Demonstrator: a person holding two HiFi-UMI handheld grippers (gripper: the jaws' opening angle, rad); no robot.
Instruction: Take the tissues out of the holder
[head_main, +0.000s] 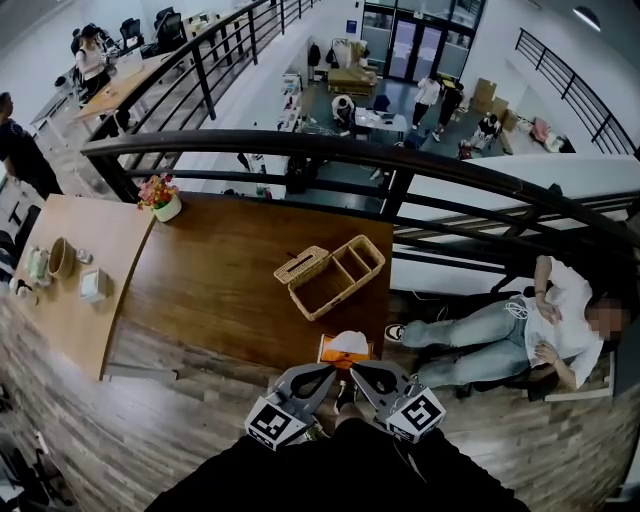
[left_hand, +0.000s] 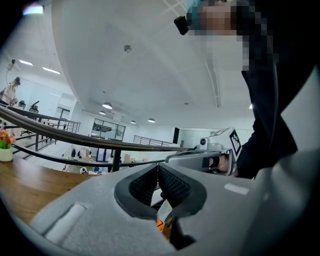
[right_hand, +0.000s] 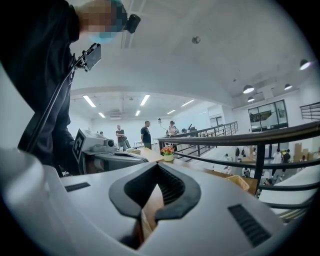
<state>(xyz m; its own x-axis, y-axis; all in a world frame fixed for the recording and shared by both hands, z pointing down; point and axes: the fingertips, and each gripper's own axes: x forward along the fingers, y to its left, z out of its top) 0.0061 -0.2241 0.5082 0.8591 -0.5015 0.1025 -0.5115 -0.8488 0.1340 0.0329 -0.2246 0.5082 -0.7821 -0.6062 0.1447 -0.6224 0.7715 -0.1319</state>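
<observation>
A wicker holder (head_main: 340, 278) with two compartments stands on the dark wooden table (head_main: 215, 290), and only wicker shows inside it. A wicker lid (head_main: 300, 265) leans at its left end. An orange tissue pack (head_main: 345, 349) with a white tissue sticking up lies at the table's near edge. Both grippers hover side by side just in front of it, tips pointing at the pack. My left gripper (head_main: 330, 370) (left_hand: 158, 167) has its tips together, and a bit of the pack's white and orange (left_hand: 161, 221) shows behind them. My right gripper (head_main: 354, 368) (right_hand: 158, 166) is shut on nothing.
A black railing (head_main: 400, 160) runs behind the table over a drop to a lower floor. A flower pot (head_main: 165, 205) stands at the table's far left corner. A lighter table (head_main: 60, 320) to the left holds small items. A person (head_main: 520, 335) sits on the floor at right.
</observation>
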